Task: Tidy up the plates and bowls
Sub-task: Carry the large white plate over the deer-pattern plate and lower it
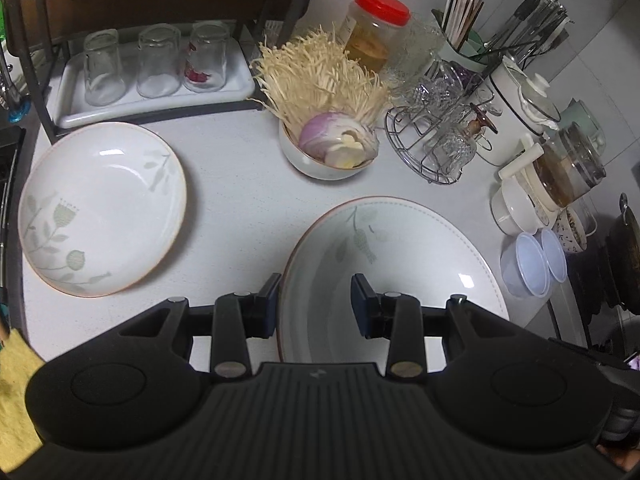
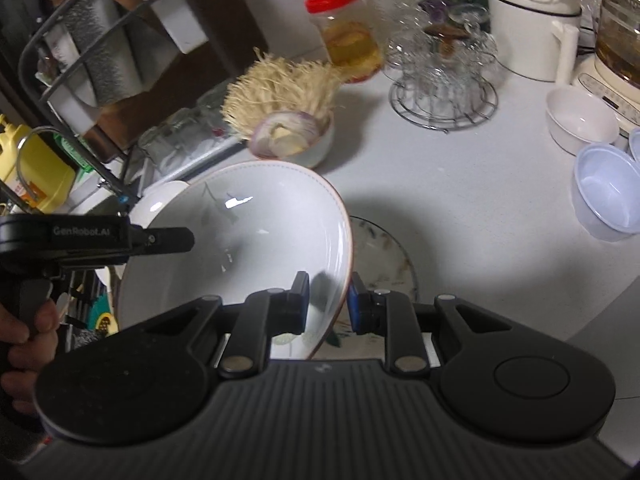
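Observation:
In the right wrist view my right gripper [image 2: 328, 300] is shut on the rim of a large white floral plate [image 2: 240, 240] and holds it tilted above the counter. A darker patterned plate [image 2: 384, 256] lies on the counter under it. My left gripper [image 2: 160, 238] reaches in from the left, beside the held plate's far rim. In the left wrist view my left gripper [image 1: 314, 306] is open, its fingers astride the near rim of that large plate [image 1: 400, 264]. A second white floral plate [image 1: 104, 208] lies flat on the counter to the left.
A bowl of onion and enoki mushrooms [image 1: 328, 148] stands behind the plates. A tray of upturned glasses [image 1: 152, 76] sits under a rack at the back left. A wire glass holder [image 1: 436, 136], jars, pots and plastic bowls [image 1: 528, 264] crowd the right side.

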`<state>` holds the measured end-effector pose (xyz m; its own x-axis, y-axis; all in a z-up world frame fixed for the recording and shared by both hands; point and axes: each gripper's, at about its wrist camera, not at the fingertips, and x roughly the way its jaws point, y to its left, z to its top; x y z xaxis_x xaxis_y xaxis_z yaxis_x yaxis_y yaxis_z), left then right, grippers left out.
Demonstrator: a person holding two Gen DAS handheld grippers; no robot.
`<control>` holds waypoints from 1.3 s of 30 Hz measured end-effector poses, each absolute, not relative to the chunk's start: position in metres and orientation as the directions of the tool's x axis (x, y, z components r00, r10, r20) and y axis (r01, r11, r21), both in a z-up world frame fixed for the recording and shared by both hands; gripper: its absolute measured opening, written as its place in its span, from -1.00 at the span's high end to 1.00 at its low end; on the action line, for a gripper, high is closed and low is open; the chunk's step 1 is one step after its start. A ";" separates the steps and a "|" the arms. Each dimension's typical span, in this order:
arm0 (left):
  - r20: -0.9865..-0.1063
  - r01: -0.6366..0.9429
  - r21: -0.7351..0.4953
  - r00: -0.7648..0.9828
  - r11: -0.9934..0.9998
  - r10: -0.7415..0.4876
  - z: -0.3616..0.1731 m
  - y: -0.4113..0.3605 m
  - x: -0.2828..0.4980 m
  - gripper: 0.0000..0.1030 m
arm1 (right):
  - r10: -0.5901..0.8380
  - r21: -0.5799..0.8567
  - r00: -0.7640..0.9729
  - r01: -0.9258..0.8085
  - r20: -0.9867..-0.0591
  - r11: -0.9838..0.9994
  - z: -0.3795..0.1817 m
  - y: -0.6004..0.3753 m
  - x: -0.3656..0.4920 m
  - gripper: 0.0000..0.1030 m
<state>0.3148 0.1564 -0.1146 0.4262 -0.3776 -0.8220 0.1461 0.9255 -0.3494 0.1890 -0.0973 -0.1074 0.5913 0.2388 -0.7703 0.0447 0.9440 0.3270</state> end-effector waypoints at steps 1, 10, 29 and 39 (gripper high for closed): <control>-0.826 0.146 -0.341 0.426 0.929 -0.370 -0.117 0.151 0.315 0.21 | 0.239 0.326 0.589 0.043 -0.772 0.945 -0.109 -0.101 0.189 0.55; -0.863 0.165 -0.296 0.375 0.941 -0.337 -0.144 0.113 0.330 0.21 | 0.198 0.282 0.556 0.069 -0.807 0.957 -0.140 -0.124 0.197 0.55; -0.919 0.145 -0.242 0.283 0.959 -0.275 -0.195 0.087 0.336 0.21 | 0.150 0.215 0.502 0.073 -0.852 0.974 -0.174 -0.133 0.210 0.55; -0.927 0.121 -0.231 0.275 0.965 -0.256 -0.202 0.088 0.344 0.19 | 0.129 0.189 0.501 0.070 -0.856 0.980 -0.177 -0.126 0.223 0.52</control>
